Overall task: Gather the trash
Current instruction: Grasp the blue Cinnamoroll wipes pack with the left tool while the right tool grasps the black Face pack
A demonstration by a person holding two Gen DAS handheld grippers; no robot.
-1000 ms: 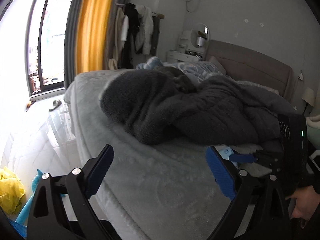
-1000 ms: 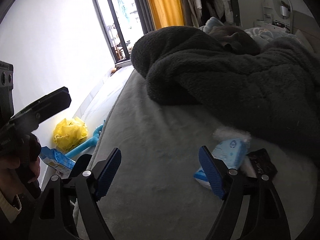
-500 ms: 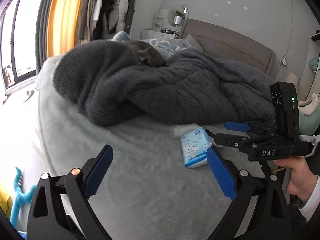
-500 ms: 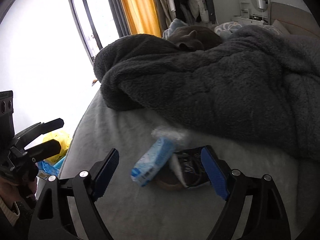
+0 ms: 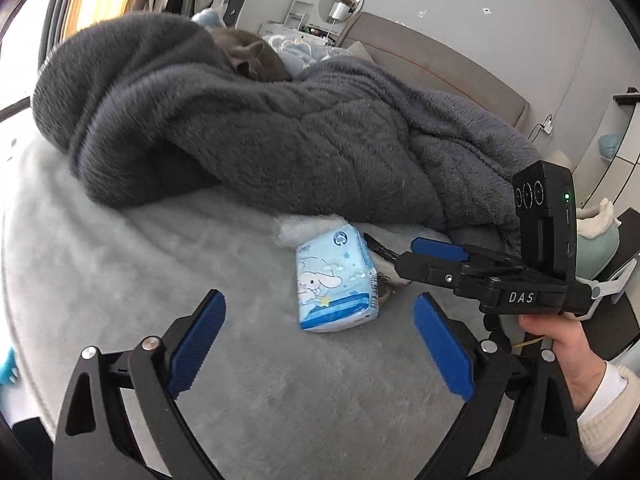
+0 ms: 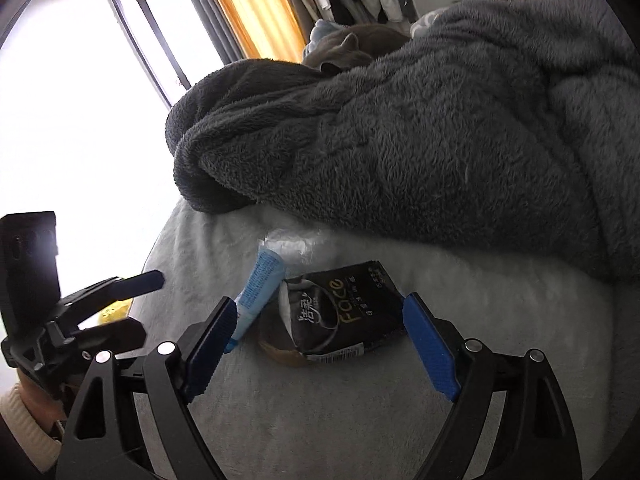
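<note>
- My right gripper [image 6: 320,348] tilts down at the bed; its jaws have just been opening and stand wide, the blue pads [image 6: 430,350] on either side of a black "Face" tissue packet [image 6: 344,312] without touching it.
- That black packet lies flat on the pale grey bedsheet [image 6: 360,420], over a tan round thing I cannot make out.
- A light blue tissue pack [image 5: 334,280] with a cartoon print sits just beside the black packet, on its left in the right wrist view, close by my right gripper's left pad.
- A crumpled bit of clear plastic [image 6: 298,246] lies behind both, against the edge of the dark grey fleece blanket [image 5: 260,128].
- My left gripper [image 5: 316,348] also points down at the sheet, jaws wide apart with nothing between them; the blue pack lies ahead of it.
- From the left wrist view, my right hand [image 5: 560,344] grips its handle from below, cream sleeve [image 5: 608,412] at the wrist, the tool reaching in from the right towards the packs.
</note>
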